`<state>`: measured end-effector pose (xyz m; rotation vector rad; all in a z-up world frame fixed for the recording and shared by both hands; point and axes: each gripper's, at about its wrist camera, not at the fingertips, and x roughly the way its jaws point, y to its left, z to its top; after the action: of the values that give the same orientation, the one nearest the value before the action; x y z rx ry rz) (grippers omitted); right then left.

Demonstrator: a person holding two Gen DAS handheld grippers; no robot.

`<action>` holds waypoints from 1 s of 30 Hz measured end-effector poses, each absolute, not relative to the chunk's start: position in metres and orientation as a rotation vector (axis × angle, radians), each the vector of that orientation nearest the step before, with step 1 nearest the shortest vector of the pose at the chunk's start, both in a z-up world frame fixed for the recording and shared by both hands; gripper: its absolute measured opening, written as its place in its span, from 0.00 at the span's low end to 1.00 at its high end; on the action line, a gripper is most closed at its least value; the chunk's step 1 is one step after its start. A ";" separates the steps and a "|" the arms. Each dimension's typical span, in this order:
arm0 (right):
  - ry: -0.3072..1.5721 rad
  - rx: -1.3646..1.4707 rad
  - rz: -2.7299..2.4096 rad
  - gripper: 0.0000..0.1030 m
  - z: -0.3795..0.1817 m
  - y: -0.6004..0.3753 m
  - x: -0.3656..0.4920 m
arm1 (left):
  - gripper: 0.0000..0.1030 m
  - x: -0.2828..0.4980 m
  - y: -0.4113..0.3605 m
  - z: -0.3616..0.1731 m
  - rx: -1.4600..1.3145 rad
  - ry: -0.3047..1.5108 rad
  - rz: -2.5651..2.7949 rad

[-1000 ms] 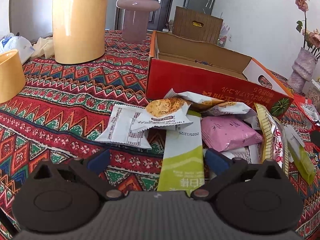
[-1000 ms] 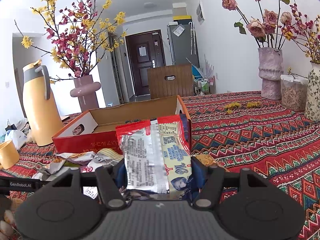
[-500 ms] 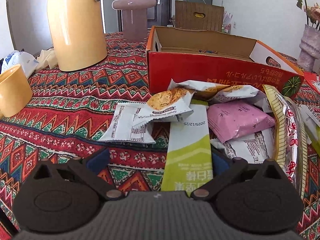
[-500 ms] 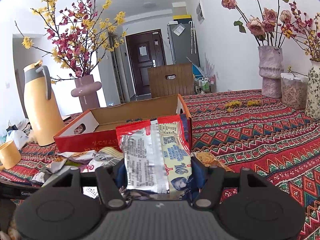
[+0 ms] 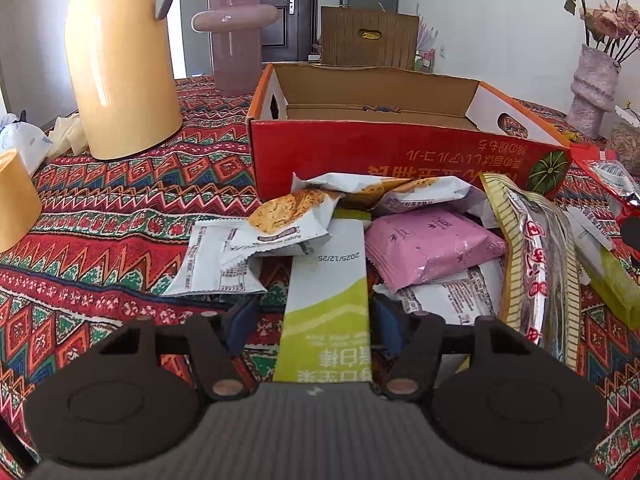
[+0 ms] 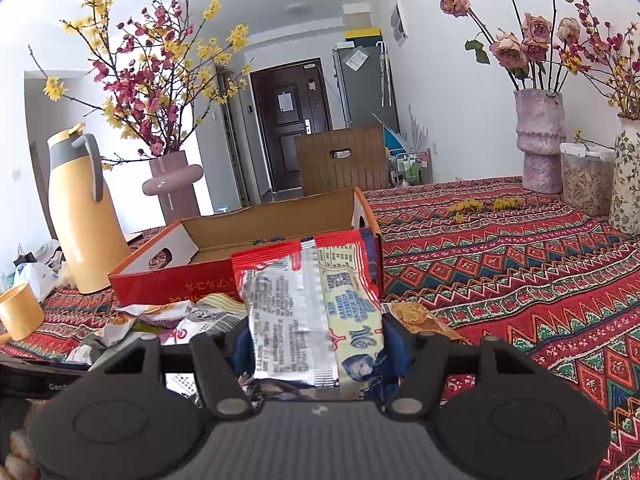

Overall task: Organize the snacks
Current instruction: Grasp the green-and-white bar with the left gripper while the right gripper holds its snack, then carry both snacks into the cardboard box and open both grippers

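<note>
**Green-and-white stick packet between closing tongs, beside an open snack box**

Green and white mark the long stick packet point(image 5: 326, 280) that we see lying flat on the patterned tablecloth point(image 5: 100, 220), its far end tucked under a biscuit packet point(image 5: 288, 220). The left gripper point(image 5: 312, 320) straddles its near end. The jaws have just been closing, yet they are not clenched: the left pad stands apart from the packet's edge, while the right pad point(image 5: 386, 322) lies just beside it.

To the right of the stick lie a pink packet point(image 5: 428, 244) and a yellow-striped packet point(image 5: 536, 264). Together they form a loose heap against the near wall of the red cardboard box point(image 5: 400, 160), which stands open toward the middle of the tabletop.

The right gripper point(image 6: 316, 340) is clamped on a red-edged foil packet point(image 6: 304, 300), held upright in the air in front of the box's near right corner.

Farther out, a yellow thermos jug point(image 5: 124, 60) and a pink vase point(image 5: 236, 36) stand toward the far edge of the tabletop. A yellow cup point(image 5: 16, 196) sits left of the heap, well apart from it.
</note>
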<state>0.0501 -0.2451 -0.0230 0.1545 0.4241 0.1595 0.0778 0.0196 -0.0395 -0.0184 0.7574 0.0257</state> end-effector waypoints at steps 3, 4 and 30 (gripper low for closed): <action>0.423 0.155 0.163 0.61 -0.022 -0.245 0.049 | 0.50 0.084 0.019 -0.040 -0.024 0.758 0.027; 0.422 0.156 0.163 0.61 -0.022 -0.246 0.048 | 0.42 0.086 0.020 -0.039 -0.032 0.757 0.025; 0.405 0.137 0.160 0.61 -0.015 -0.243 0.043 | 0.37 0.035 0.019 0.010 -0.079 0.545 -0.096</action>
<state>0.0435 -0.2433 -0.0146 0.1367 0.4045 0.1604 0.0349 0.0193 0.0105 -0.0791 0.5448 -0.0960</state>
